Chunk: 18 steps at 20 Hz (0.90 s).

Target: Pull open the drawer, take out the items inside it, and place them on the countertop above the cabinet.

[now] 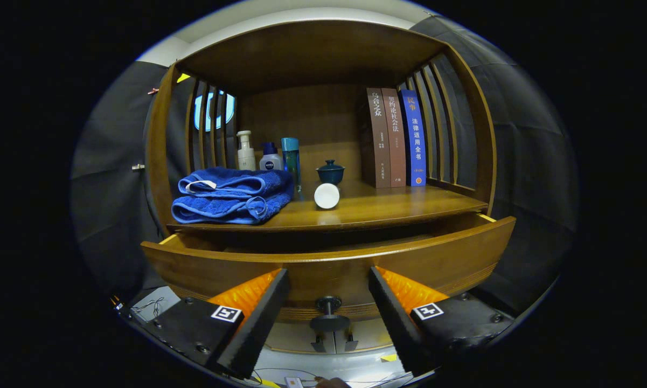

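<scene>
A wooden cabinet's drawer (328, 261) stands pulled out just ahead of my fingers, its front panel facing me. Its dark round knob (328, 305) sits low between the two fingers without touching either. My gripper (328, 280) is open, holding nothing. The drawer's inside is hidden behind the front panel. Above it lies the wooden countertop (398, 207). On the countertop a folded blue towel (231, 195) rests at the left and a small white cylinder (327, 195) lies on its side near the middle.
At the back of the countertop stand a white pump bottle (245, 151), a small blue-capped bottle (270, 157), a tall blue bottle (291, 161), a dark lidded cup (330, 172) and three upright books (397, 137). Slatted wooden side walls (442, 124) enclose the shelf.
</scene>
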Motion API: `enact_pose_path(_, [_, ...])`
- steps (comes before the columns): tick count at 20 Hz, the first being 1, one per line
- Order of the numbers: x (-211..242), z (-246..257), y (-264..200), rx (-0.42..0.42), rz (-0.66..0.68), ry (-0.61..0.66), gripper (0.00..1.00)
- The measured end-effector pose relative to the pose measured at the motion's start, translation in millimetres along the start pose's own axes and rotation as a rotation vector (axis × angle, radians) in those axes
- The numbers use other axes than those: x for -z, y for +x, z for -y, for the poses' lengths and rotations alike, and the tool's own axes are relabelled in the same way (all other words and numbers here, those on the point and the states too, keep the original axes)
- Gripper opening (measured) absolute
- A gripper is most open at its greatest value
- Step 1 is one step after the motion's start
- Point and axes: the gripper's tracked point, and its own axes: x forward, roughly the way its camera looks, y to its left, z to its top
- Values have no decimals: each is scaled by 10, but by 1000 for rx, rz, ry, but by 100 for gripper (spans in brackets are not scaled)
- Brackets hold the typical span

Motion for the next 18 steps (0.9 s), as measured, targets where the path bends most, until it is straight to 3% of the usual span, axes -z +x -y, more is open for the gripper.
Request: enact_pose_path(18, [-68, 0, 440, 2, -5, 4, 99])
